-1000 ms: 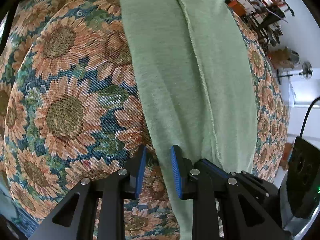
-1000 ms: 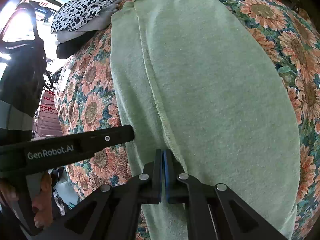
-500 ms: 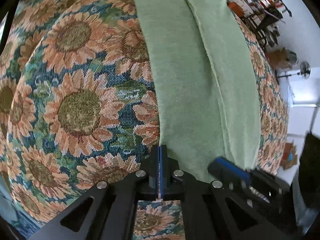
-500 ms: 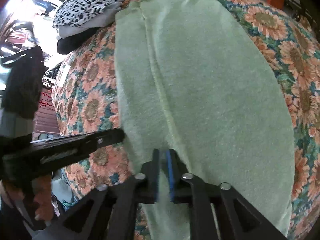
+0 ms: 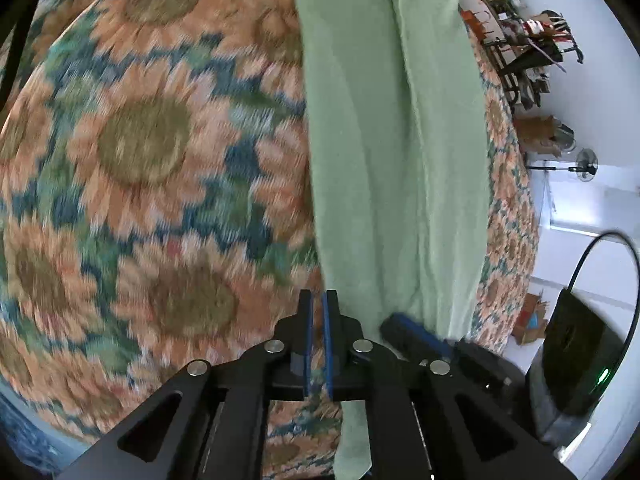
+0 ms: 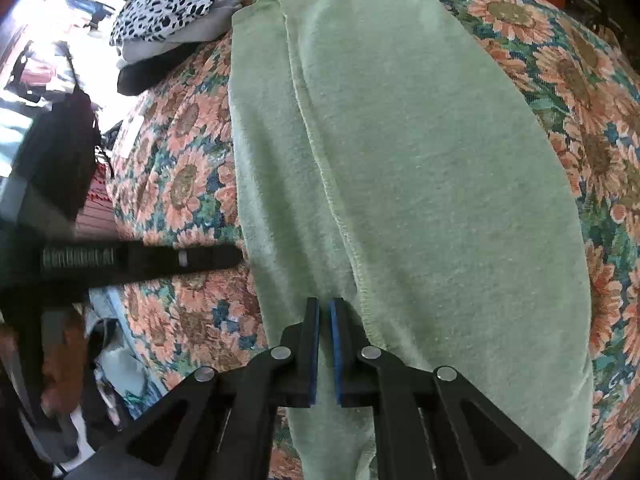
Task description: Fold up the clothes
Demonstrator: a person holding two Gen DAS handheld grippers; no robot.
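A long pale green cloth [image 5: 392, 140], folded lengthwise with a raw seam along it, lies on the sunflower bedspread [image 5: 140, 140] and hangs over the near edge. My left gripper [image 5: 316, 296] points down at the cloth's left edge. Its blue pads are a slit apart and opening, with bedspread showing in the gap. My right gripper [image 6: 324, 302] sits over the narrower lower layer of the cloth [image 6: 420, 160], just left of the seam. Its jaws are closing to a narrow slit with green cloth behind them. The right gripper's fingertip [image 5: 416, 334] rests on the cloth close beside the left gripper.
A leopard-print garment on a pile of clothes [image 6: 176, 4] sits at the bed's far left corner. The left gripper's black arm [image 6: 140, 258] reaches in from the left. Cluttered shelves [image 5: 528, 52] and a fan [image 5: 584, 164] stand by the white wall.
The left jaws closed from wide at the cloth's left edge, then parted a slit, and that view is now blurred by motion. The right jaws went from shut to slightly apart.
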